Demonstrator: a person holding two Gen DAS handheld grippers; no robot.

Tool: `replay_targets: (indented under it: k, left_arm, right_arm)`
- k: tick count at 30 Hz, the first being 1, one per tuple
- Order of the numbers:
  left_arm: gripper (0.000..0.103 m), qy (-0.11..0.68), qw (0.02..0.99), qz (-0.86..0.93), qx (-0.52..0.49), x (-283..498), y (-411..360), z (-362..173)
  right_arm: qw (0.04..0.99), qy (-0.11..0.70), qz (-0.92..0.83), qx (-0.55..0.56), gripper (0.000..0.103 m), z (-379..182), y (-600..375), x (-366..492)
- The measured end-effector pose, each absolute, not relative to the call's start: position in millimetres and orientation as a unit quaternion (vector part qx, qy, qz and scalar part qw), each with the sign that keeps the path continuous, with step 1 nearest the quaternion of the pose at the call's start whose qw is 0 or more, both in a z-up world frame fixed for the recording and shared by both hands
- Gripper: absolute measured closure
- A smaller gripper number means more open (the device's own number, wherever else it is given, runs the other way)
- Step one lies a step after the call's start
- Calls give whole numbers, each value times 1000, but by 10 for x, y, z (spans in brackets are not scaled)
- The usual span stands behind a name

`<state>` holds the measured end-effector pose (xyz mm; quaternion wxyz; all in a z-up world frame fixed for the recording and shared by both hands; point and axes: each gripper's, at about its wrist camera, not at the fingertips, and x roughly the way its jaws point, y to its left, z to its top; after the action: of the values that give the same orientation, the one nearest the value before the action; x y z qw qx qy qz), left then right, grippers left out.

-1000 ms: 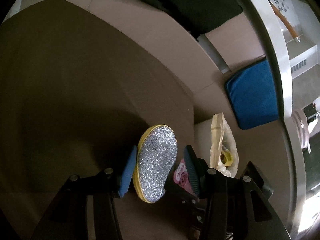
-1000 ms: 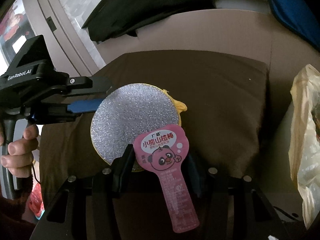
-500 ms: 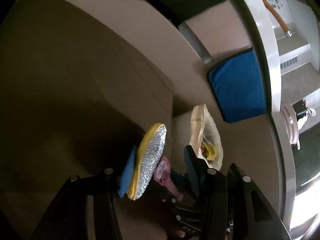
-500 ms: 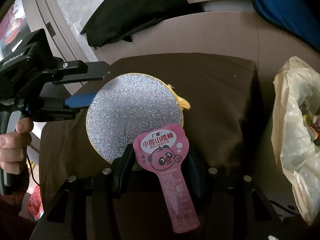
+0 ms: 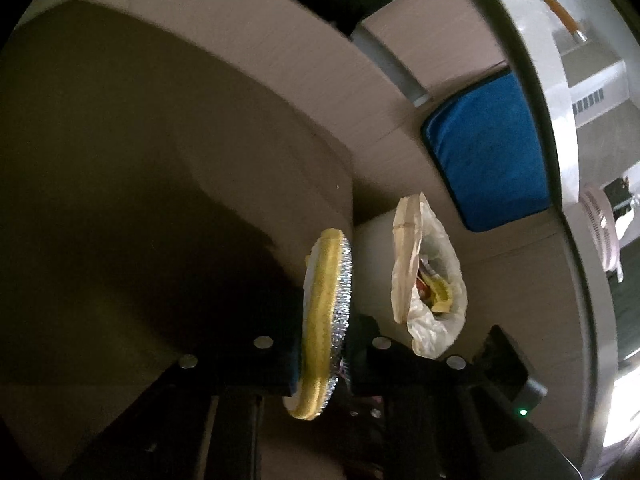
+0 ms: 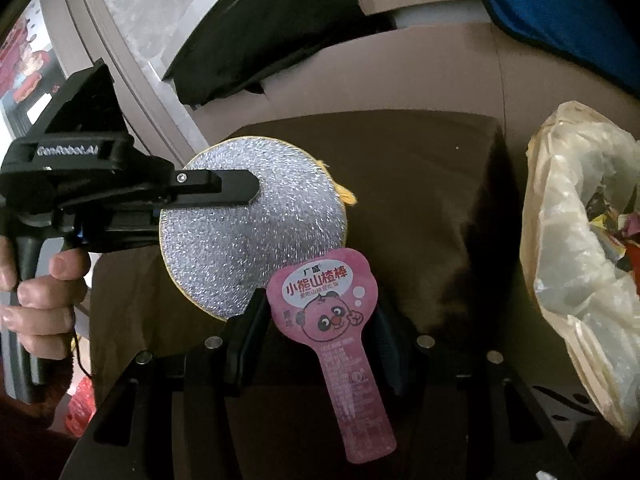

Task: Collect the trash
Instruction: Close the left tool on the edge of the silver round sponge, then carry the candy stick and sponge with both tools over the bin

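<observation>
My left gripper (image 5: 322, 344) is shut on a round silver scouring pad with a yellow rim (image 5: 326, 320), held edge-on above the brown cushion. In the right wrist view the left gripper (image 6: 240, 192) clamps the same pad (image 6: 256, 244) from the left. My right gripper (image 6: 320, 328) holds a pink spoon-shaped snack wrapper (image 6: 332, 312) between its jaws, just in front of the pad. An open translucent trash bag (image 5: 432, 280) with wrappers inside sits to the right; it also shows in the right wrist view (image 6: 580, 256).
A brown cushion (image 6: 420, 184) covers the tan sofa seat (image 5: 280, 64). A blue cushion (image 5: 488, 148) lies behind the bag. A black garment (image 6: 272, 28) hangs over the sofa back. A white window frame (image 5: 552, 80) runs along the right.
My left gripper has closed onto the scouring pad, which has turned edge-on in its view. The right gripper still holds the pink wrapper; the trash bag has come closer in its view.
</observation>
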<state>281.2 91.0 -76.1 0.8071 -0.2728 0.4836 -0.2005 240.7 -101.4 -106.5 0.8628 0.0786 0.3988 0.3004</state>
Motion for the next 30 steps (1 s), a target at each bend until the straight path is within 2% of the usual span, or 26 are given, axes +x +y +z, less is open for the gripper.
replay_targets:
  k: [4, 11, 16, 23, 30]
  left_arm:
    - [88, 429, 858, -179, -218, 2643, 895, -418]
    - [88, 284, 942, -162, -72, 2174, 510, 428]
    - [88, 184, 973, -140, -6, 1873, 184, 905]
    - [88, 166, 971, -171, 6, 1815, -191, 1060]
    - [88, 204, 954, -217, -26, 2047, -739, 868]
  right_arm:
    - [878, 367, 300, 63, 56, -780, -1042, 2333]
    - [921, 281, 267, 39, 56, -36, -1363, 2206]
    - [949, 218, 229, 17, 56, 506, -1692, 2071]
    - [970, 164, 179, 25, 56, 947, -2248, 1885]
    - [979, 154, 133, 27, 56, 1005, -2711, 1823]
